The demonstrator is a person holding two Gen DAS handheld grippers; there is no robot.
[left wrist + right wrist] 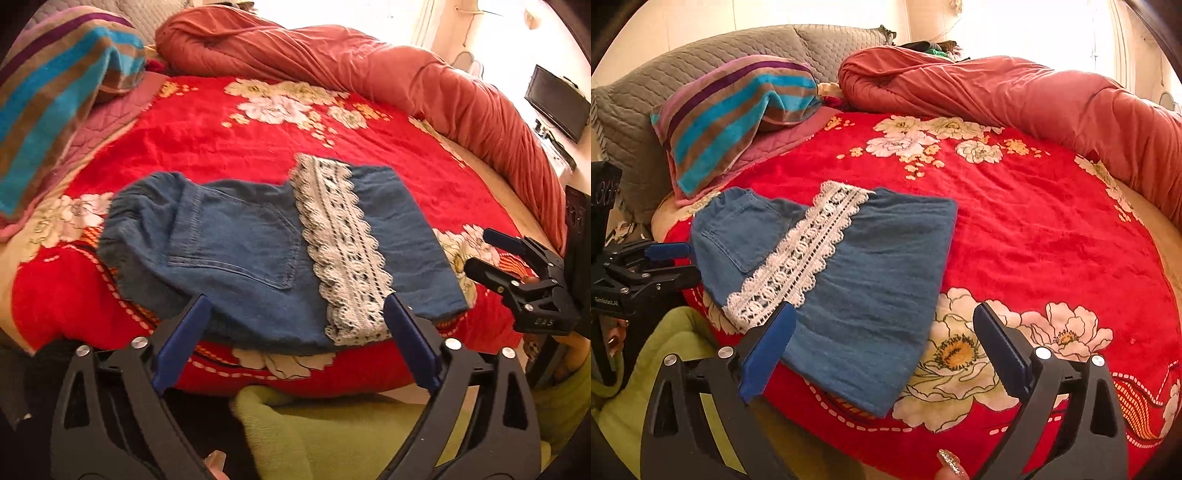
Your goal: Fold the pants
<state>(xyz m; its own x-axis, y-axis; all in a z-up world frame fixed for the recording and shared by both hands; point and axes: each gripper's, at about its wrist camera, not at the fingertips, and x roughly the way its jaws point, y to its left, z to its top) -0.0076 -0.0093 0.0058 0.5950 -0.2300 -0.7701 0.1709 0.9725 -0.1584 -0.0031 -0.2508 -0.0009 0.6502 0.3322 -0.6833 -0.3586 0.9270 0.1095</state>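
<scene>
Blue denim pants [243, 251], white lace band [340, 236]; red floral blanket [221, 136]; striped towel [55, 99].

Home bedroom. Bed fills the frame, covered by red floral blanket [1052, 229]. Rolled rust-red duvet [1015, 96] along top right; striped pillow [738, 110] and grey quilted headboard [646, 92] upper left. Small dark screen [557, 101] at right edge, left wrist view.

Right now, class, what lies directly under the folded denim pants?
The red floral blanket shows all round the denim pants. A white lace band crosses their top. The pants' lower layers and the blanket beneath are covered.
</scene>
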